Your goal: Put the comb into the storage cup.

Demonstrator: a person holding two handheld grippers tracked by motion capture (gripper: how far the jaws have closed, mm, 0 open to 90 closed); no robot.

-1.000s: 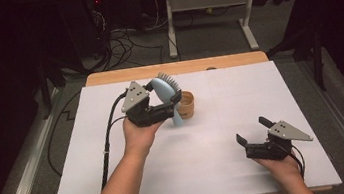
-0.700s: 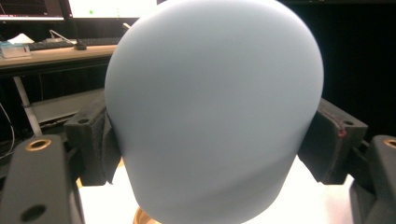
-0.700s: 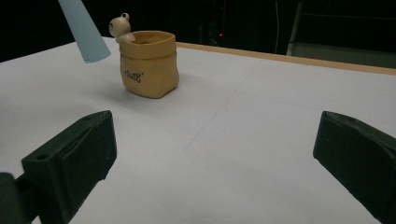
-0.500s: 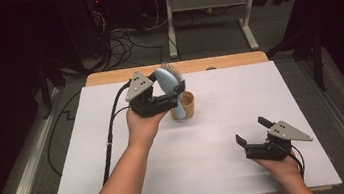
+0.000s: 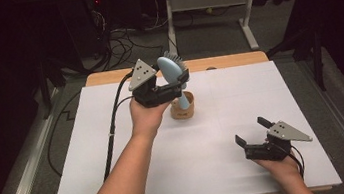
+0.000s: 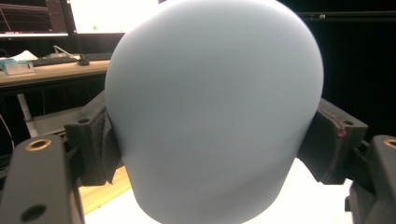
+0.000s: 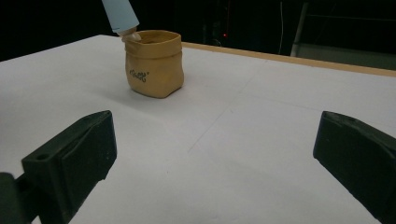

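A light blue hairbrush (image 5: 170,71) with dark bristles stands nearly upright above the table, and my left gripper (image 5: 180,84) is shut on its broad head. In the left gripper view the smooth back of the brush (image 6: 215,107) sits pressed between both pads. The brush handle's lower end (image 7: 120,16) hangs at the rim of a small tan pouch (image 5: 183,109) that stands open on the white sheet, also seen as the tan pouch (image 7: 154,63) in the right gripper view. My right gripper (image 5: 251,131) rests low at the near right, open, with nothing between its fingers.
A white sheet (image 5: 220,95) covers the table, with a wooden strip (image 5: 226,61) along the far edge. The left gripper's cable (image 5: 112,120) trails down the left side. Dark floor, cables and a table frame (image 5: 208,1) lie beyond.
My left hand has lifted the brush and carried it slightly away from me, bringing the handle's end over the pouch. The right gripper has stayed where it was.
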